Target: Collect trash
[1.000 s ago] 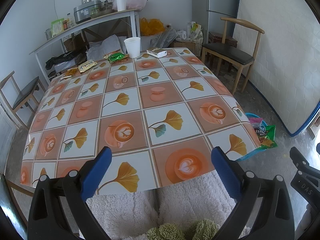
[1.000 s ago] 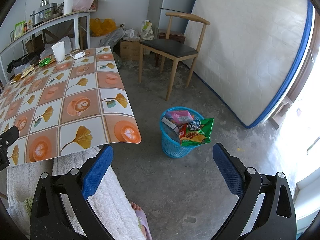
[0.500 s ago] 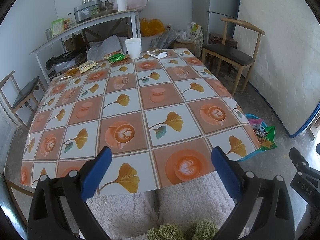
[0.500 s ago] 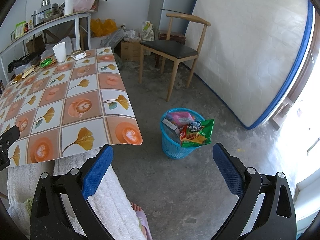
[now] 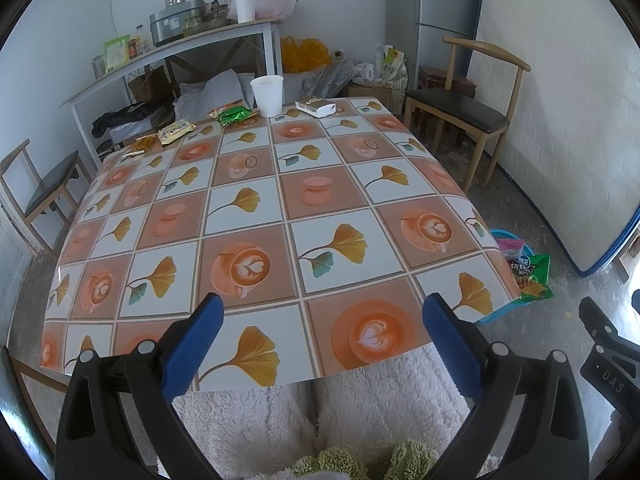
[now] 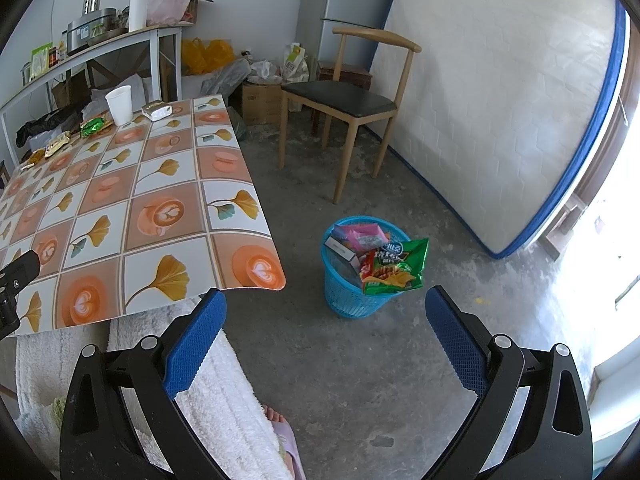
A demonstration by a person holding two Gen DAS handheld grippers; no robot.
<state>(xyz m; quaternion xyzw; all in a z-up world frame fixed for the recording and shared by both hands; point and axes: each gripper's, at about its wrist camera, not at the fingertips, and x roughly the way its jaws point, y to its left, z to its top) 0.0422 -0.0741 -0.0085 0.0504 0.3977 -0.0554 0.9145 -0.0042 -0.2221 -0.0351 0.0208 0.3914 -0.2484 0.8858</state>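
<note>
Trash lies at the far edge of the patterned table [image 5: 280, 208]: a white paper cup [image 5: 267, 95], a white wrapped packet [image 5: 316, 106], a green wrapper [image 5: 234, 115], a yellow packet [image 5: 176, 131] and a small orange wrapper [image 5: 140, 146]. A blue basket [image 6: 352, 280] on the floor right of the table holds a green chip bag [image 6: 394, 268], a pink wrapper and a box. My left gripper [image 5: 322, 336] is open and empty over the table's near edge. My right gripper [image 6: 324, 328] is open and empty, above the floor near the basket.
A wooden chair [image 6: 344, 100] stands beyond the basket. A mattress [image 6: 500, 100] leans on the right wall. A cluttered shelf table [image 5: 180, 40] and a fridge are at the back. Another chair [image 5: 40, 188] is left of the table. White fleece-clad legs fill the foreground.
</note>
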